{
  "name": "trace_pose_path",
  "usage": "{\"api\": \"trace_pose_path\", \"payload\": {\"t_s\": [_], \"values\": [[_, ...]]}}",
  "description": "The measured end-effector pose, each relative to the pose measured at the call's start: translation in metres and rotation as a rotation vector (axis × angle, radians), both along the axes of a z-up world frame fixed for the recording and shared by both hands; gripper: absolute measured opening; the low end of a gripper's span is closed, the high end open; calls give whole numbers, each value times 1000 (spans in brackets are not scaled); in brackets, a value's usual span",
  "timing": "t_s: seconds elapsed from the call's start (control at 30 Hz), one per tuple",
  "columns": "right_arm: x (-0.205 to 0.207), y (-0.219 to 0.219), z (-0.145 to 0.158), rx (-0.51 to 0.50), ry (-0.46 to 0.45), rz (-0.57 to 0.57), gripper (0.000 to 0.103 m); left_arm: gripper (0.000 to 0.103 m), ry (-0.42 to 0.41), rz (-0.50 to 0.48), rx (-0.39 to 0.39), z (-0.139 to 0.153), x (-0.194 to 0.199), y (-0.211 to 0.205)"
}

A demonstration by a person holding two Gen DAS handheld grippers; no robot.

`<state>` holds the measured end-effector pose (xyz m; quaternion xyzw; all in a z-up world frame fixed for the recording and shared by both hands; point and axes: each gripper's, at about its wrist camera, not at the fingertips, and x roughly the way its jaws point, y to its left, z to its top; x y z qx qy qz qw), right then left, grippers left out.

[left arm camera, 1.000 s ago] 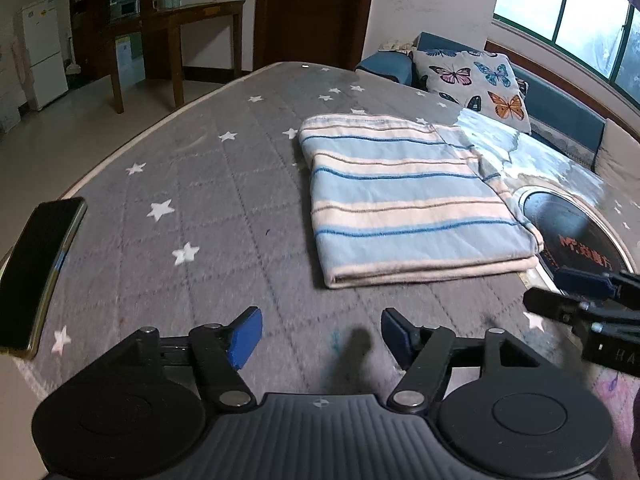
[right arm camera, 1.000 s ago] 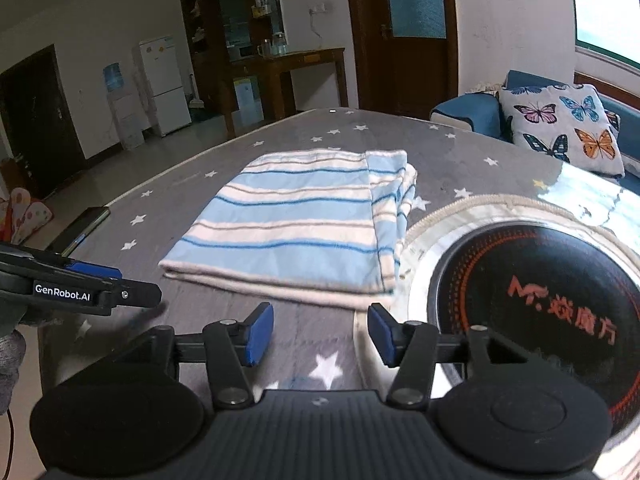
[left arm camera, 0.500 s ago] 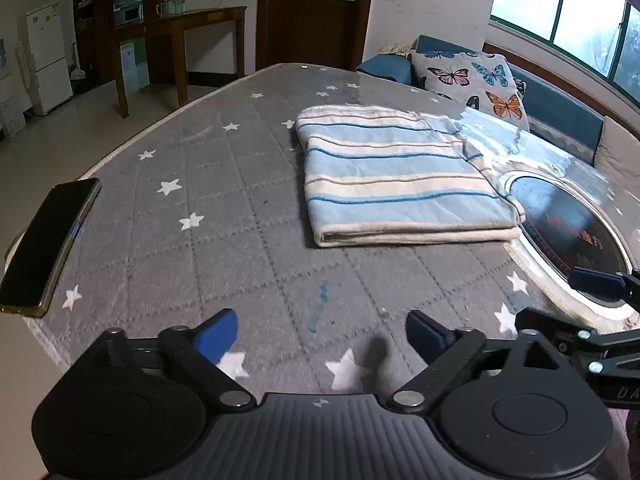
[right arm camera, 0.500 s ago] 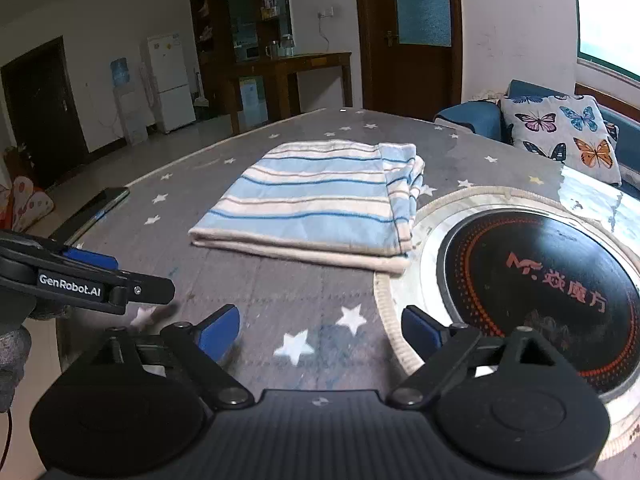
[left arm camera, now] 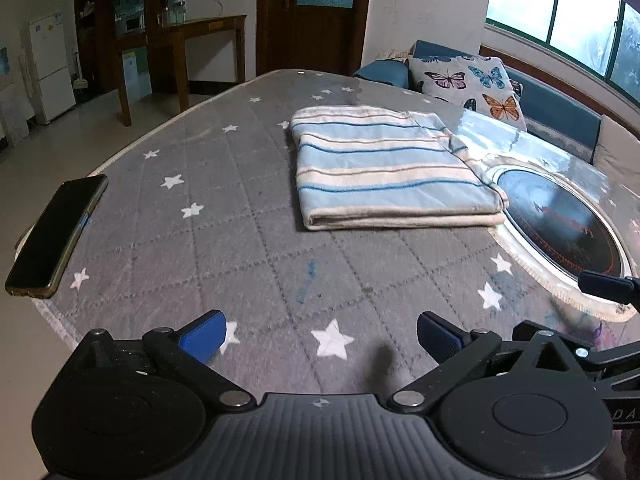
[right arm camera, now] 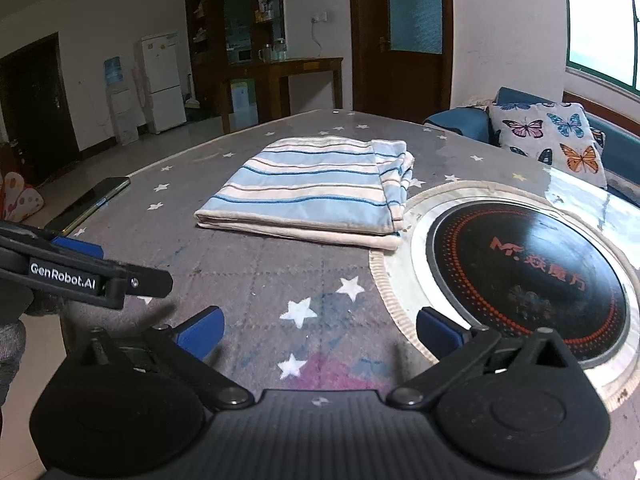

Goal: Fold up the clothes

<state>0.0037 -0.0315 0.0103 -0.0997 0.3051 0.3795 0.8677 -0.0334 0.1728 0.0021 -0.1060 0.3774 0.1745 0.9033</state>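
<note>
A blue-and-cream striped garment [left arm camera: 384, 172] [right arm camera: 316, 192] lies folded into a flat rectangle on the grey star-patterned table cover [left arm camera: 240, 240] [right arm camera: 280, 280]. My left gripper [left arm camera: 318, 338] hovers open near the table's front edge, well short of the garment, with nothing between its blue pads. My right gripper [right arm camera: 318, 330] is open too, empty, just beside the left one. The left gripper's finger [right arm camera: 100, 276] shows at the left of the right wrist view, and the right gripper's fingertip [left arm camera: 604, 286] at the right of the left wrist view.
A round black hotplate [left arm camera: 560, 224] [right arm camera: 532, 280] with a white fringed rim is set in the table right of the garment. A phone [left arm camera: 56, 236] [right arm camera: 92, 204] lies at the table's left edge. A sofa with a butterfly cushion [left arm camera: 472, 84] stands behind.
Both grippers have pulled back from the folded garment toward the table's front edge and opened wider. The garment has stayed in place.
</note>
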Motion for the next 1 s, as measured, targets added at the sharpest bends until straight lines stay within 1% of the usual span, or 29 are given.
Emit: {"api": "trace_pose_path", "payload": {"t_s": [0.27,0.5,0.67,1.0], "values": [[-9,-4,-2,-6,5,-32,103,103,12,23,12,-3,-7,-4],[-14,-7,-4,-17,9,-57,103,103,14,40,7,-5,-12,-4],[-18,-7,-5,-30,4,-66,103,103,22,44,12,-8,-13,-6],[-20,-7,-8,-35,24,-74,103,103,27,58,20,-10,-16,-9]]}}
